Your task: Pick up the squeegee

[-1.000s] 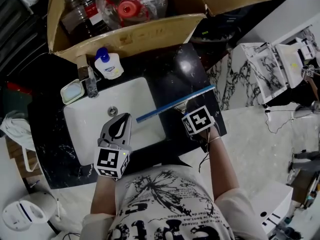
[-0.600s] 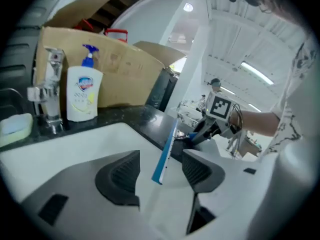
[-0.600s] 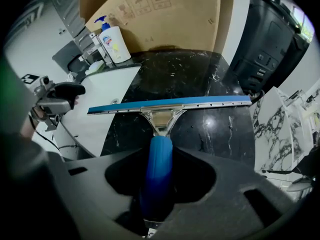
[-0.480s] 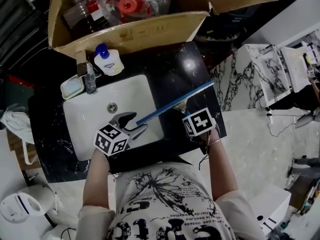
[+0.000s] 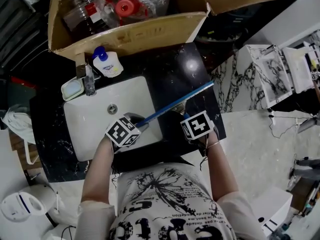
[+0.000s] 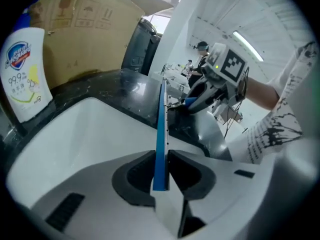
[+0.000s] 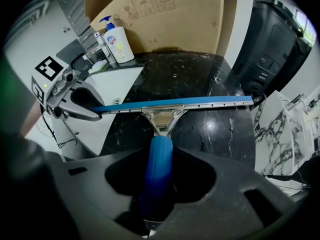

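The squeegee [image 5: 175, 102] has a long blue blade [image 7: 175, 104] and a blue handle [image 7: 161, 151]. It hangs slantwise over the white sink [image 5: 90, 129] and the black counter [image 5: 187, 66]. My right gripper [image 5: 185, 113] is shut on the handle, which runs up between its jaws in the right gripper view. My left gripper [image 5: 139, 123] is at the blade's left end over the basin. Its jaws are closing, and the thin blade [image 6: 161, 134] stands edge-on between the pads, which touch it on both sides.
A soap bottle [image 5: 107, 63], a faucet [image 5: 89, 81] and a soap dish [image 5: 71, 90] stand behind the sink. An open cardboard box [image 5: 130, 34] with bottles sits beyond the counter. Marble slabs [image 5: 270, 69] lie to the right.
My left gripper tipped down and moved right to the blade's left end; its jaws opened wide, then closed round the blade. The right gripper and squeegee stayed put.
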Action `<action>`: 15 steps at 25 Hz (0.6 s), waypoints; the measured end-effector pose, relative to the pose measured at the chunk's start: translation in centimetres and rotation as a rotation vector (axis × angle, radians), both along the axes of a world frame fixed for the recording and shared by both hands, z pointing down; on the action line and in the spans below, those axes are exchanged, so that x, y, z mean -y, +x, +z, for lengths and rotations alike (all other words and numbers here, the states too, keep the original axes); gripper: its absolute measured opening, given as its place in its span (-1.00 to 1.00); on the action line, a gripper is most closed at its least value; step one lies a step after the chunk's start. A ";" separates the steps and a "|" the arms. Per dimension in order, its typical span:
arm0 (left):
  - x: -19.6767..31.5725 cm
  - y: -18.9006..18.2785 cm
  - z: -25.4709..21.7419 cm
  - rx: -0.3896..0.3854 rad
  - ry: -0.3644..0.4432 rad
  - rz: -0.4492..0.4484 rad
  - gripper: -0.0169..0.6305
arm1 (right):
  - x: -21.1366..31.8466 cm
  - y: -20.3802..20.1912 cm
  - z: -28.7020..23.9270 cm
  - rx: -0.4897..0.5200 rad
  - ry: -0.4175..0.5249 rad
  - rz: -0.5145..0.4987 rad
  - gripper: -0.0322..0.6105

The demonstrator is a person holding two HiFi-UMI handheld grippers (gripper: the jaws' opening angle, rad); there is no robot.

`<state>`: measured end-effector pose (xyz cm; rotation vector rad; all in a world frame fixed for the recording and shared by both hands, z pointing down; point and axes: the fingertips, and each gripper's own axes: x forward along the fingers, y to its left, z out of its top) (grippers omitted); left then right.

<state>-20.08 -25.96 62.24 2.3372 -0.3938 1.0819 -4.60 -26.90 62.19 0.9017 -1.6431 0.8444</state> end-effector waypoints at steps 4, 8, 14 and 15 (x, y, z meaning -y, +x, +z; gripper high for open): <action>-0.3 0.0 -0.2 0.047 0.015 0.013 -0.70 | 0.0 0.1 0.0 0.008 0.020 -0.002 -0.51; -0.4 0.1 -1.4 0.071 0.054 0.003 -0.71 | -0.1 0.1 -0.5 0.013 0.078 -0.008 -0.53; 1.0 0.1 -4.1 0.082 0.219 -0.048 -0.71 | 1.4 0.1 -3.6 0.038 0.213 -0.014 -0.53; 1.5 0.2 -4.9 0.075 0.261 -0.058 -0.71 | 1.7 0.0 -4.4 0.044 0.245 -0.015 -0.53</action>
